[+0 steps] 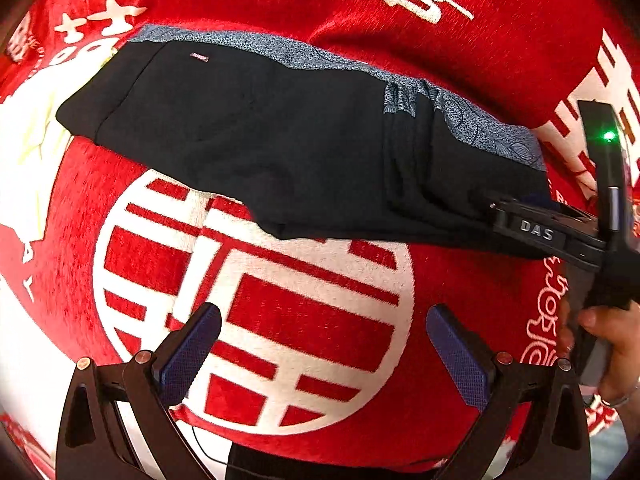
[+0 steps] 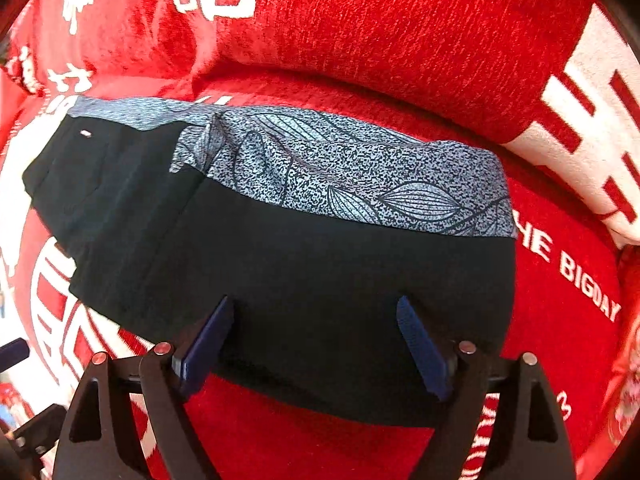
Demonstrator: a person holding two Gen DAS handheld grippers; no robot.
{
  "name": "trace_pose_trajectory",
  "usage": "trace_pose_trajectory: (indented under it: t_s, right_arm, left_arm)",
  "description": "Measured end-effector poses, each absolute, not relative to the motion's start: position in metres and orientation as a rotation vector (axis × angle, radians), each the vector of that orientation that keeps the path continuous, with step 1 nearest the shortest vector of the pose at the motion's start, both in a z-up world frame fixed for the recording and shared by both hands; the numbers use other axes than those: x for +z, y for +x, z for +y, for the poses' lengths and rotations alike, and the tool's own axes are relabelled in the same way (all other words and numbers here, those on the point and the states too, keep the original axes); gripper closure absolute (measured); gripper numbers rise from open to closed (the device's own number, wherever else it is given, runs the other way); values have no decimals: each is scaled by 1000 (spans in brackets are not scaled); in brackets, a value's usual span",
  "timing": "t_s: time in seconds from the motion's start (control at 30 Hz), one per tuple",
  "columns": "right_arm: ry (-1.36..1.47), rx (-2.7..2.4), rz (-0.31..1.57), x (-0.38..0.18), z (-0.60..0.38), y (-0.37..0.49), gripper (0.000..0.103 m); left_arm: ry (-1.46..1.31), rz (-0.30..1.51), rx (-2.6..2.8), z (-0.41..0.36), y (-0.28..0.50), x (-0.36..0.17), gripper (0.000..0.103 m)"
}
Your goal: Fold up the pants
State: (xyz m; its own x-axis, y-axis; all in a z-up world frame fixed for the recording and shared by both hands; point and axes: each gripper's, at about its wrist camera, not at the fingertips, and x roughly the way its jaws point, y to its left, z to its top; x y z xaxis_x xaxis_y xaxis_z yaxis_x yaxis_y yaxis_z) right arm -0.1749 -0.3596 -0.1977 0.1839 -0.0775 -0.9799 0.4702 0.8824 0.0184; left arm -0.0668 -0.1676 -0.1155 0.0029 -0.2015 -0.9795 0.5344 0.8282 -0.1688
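The black pants [image 1: 280, 140] lie folded into a long band on the red blanket, with a grey leaf-patterned strip [image 2: 360, 176] along their far edge and a small pink label [image 1: 199, 57] near the left end. My left gripper [image 1: 324, 312] is open above bare blanket, just in front of the pants, with nothing between its blue pads. My right gripper [image 2: 315, 304] is open too, its fingers spread wide over the right half of the pants [image 2: 320, 264]. In the left wrist view its black body [image 1: 536, 230] sits at the pants' right end, held by a hand [image 1: 608, 336].
A red blanket [image 1: 304, 320] with large white characters covers the surface. Behind the pants rises a red cushion or fold [image 2: 400, 32] with more white print. White lettering [image 2: 576, 276] lies to the right of the pants.
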Motion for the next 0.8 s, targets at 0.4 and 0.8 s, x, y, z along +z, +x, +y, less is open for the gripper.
trace_pose_trajectory:
  t_s: [0.4,0.8]
  right_arm:
    - [366,-489,1384,-180,-330,-151,4]
    - [309,-369,1398,-177,-274,-90,2]
  left_arm:
    - [357,1471,-517,-108,-15,-124,0]
    - [308,1505,-395,-62,35,-141,0]
